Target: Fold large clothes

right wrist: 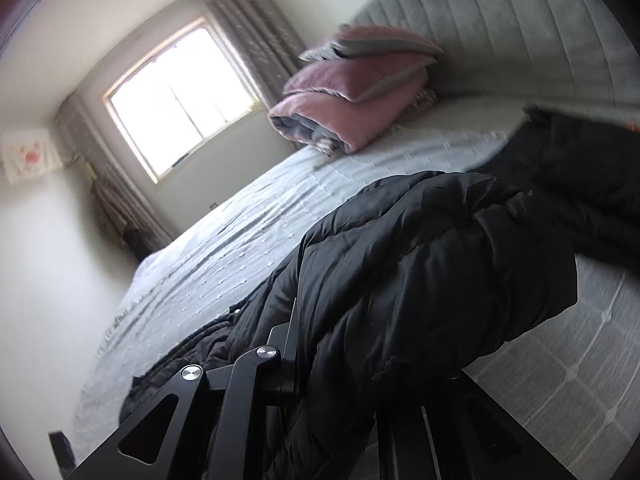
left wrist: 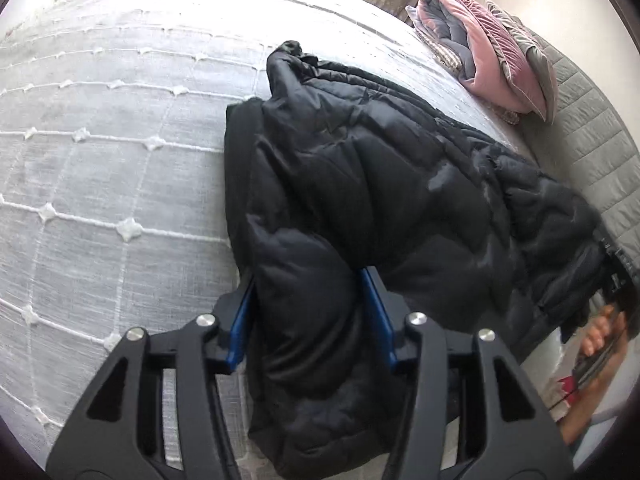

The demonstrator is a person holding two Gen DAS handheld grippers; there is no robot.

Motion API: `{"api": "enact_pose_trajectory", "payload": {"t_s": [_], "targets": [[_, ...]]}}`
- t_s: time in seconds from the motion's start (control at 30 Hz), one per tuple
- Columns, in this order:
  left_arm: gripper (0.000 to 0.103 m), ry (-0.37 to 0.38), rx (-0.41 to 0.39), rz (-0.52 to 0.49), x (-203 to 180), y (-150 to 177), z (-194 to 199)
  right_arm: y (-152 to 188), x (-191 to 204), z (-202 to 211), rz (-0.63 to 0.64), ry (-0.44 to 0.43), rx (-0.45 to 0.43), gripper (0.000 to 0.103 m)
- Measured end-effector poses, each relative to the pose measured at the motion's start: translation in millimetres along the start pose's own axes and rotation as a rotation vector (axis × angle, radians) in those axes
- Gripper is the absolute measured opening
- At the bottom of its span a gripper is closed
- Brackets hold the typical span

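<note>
Jacket [left wrist: 360, 184], black and puffy with quilted panels, lies across a pale grey bedspread [left wrist: 100, 152] stitched in a white grid. Nearest the left wrist camera, the left gripper [left wrist: 308, 320] has its blue-padded fingers [left wrist: 240, 328] closed on a thick roll of the padded fabric, which bulges between them. In the right wrist view, a fold of the same jacket [right wrist: 420, 264] drapes over the right gripper [right wrist: 340, 380]; one black finger shows beside the cloth, the other is hidden under it, so whether that gripper is pinching the fabric cannot be told.

Beyond the grippers, the rest of the garment spreads loosely over the bed. Farther off, a folded pink and grey blanket [right wrist: 344, 100] sits near a grey padded headboard [right wrist: 500, 24], and a bright window [right wrist: 180, 100] with curtains fills the far wall.

The jacket looks light but bulky, soft and springy, with a slick shell likely to slide. Pinching at seams, hem or sleeve ends should hold better than gripping the puffed middle.
</note>
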State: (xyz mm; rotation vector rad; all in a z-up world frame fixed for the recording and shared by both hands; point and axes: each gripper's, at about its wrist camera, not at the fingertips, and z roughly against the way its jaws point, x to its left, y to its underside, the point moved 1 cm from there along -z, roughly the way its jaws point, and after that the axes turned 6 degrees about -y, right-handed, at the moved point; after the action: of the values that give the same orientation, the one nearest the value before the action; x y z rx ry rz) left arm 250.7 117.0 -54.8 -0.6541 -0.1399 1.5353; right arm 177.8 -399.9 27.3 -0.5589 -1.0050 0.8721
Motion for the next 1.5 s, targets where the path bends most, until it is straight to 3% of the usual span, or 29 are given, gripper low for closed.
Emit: {"api": "enact_pose_trajectory", "payload": {"t_s": [0.13, 0.3, 0.37, 0.47, 0.53, 0.57, 0.67, 0.77, 0.87, 0.93, 1.0, 1.03, 1.07, 1.17, 1.33, 1.43, 1.5], "targets": [[0.032, 0.004, -0.037, -0.021, -2.6, 3.0, 9.3, 9.0, 61.0, 12.3, 0.223, 0.038, -0.073, 0.012], [0.027, 0.064, -0.029, 0.029, 17.1, 6.0, 17.4, 74.0, 177.5, 14.2, 0.74, 0.014, -0.136, 0.013], [0.027, 0.122, -0.031, 0.067, 33.4, 2.1, 23.4, 114.0, 217.0, 8.5, 0.897, -0.057, -0.081, 0.019], [0.027, 0.176, -0.076, 0.147, 67.2, -3.1, 41.5, 174.6, 251.5, -12.2, 1.003, -0.183, 0.121, 0.031], [0.027, 0.171, -0.116, 0.188, 87.6, -4.9, 53.2, 213.4, 258.3, -28.5, 1.081, -0.211, 0.232, 0.034], [0.027, 0.168, -0.128, 0.213, 96.6, -4.5, 57.2, 228.4, 259.3, -33.6, 1.125, -0.213, 0.265, 0.04], [0.027, 0.192, -0.119, 0.246, 104.6, -2.0, 58.7, 260.8, 264.9, -29.9, 1.278, -0.194, 0.242, 0.054], [0.034, 0.222, -0.097, 0.227, 101.1, 4.2, 60.7, 253.5, 262.3, -21.9, 1.22, -0.27, 0.285, 0.068], [0.048, 0.253, -0.108, 0.214, 93.1, 3.4, 66.2, 233.7, 256.4, -12.8, 1.15, -0.363, 0.326, 0.068], [0.049, 0.262, -0.125, 0.212, 88.6, 1.4, 69.4, 222.9, 251.6, -4.3, 1.11, -0.411, 0.314, 0.068], [0.049, 0.263, -0.136, 0.204, 86.6, -0.3, 72.6, 215.2, 249.8, -4.9, 1.074, -0.443, 0.318, 0.059], [0.05, 0.256, -0.14, 0.201, 84.1, -2.3, 73.1, 217.3, 248.2, -6.5, 1.072, -0.448, 0.326, 0.039], [0.05, 0.25, -0.14, 0.199, 83.0, -2.0, 74.2, 221.0, 249.6, -8.7, 1.077, -0.443, 0.333, 0.027], [0.05, 0.248, -0.15, 0.193, 74.9, -6.8, 77.1, 227.6, 250.3, -13.2, 1.122, -0.444, 0.358, 0.021], [0.051, 0.247, -0.197, 0.151, 60.1, -8.0, 88.0, 254.9, 247.1, -6.0, 1.209, -0.41, 0.427, 0.021], [0.054, 0.247, -0.185, 0.101, 42.8, -7.1, 88.3, 263.2, 247.6, -7.1, 1.232, -0.396, 0.435, 0.029], [0.06, 0.223, -0.183, 0.06, 30.8, -8.0, 90.7, 259.4, 245.5, 3.6, 1.249, -0.432, 0.443, 0.034]]}}
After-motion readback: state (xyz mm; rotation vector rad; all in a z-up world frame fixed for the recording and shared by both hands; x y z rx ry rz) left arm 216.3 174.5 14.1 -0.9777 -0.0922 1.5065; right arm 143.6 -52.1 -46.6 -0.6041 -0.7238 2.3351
